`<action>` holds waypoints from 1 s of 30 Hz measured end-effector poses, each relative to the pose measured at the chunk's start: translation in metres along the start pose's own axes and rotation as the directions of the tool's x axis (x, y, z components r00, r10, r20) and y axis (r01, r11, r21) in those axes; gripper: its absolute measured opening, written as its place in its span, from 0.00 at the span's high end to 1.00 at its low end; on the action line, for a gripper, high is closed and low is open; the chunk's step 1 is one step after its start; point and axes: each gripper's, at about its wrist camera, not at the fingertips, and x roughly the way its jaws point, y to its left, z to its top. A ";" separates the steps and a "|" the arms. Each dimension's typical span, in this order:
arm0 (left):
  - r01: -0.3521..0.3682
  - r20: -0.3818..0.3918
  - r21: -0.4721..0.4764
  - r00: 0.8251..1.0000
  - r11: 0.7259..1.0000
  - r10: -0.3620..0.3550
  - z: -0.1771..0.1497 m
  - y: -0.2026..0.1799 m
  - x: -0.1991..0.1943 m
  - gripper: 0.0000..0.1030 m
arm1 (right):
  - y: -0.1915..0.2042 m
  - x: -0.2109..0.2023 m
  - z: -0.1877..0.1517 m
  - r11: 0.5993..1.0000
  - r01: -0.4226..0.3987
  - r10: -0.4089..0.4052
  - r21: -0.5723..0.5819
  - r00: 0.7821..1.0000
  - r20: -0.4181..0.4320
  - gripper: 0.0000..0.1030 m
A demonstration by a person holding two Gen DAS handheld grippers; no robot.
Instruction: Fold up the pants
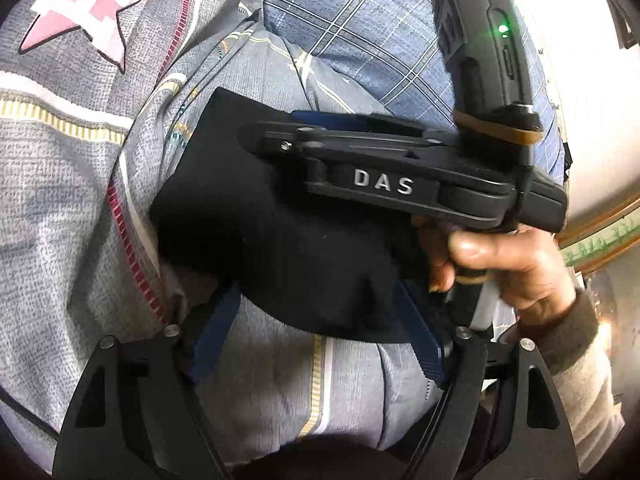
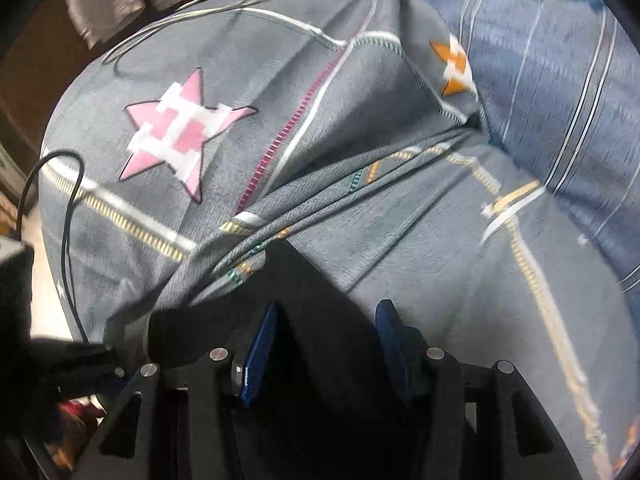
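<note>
The black pants lie folded into a small bundle on the grey patterned bedsheet. My left gripper is open, its blue pads on either side of the bundle's near edge, tips hidden under the cloth. My right gripper lies across the top of the bundle in the left wrist view, held by a hand. In the right wrist view the right gripper is open, with the black pants between and below its blue pads.
A blue plaid pillow lies beyond the pants. The sheet has a pink star and bunched folds. A white cable and a black cable lie at the bed's left edge.
</note>
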 end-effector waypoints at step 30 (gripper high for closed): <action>0.216 -0.295 0.584 0.954 0.782 -0.043 -0.029 -0.215 0.070 0.68 | -0.106 -0.229 -0.283 0.701 -0.152 -0.237 0.697 0.872 0.429 0.63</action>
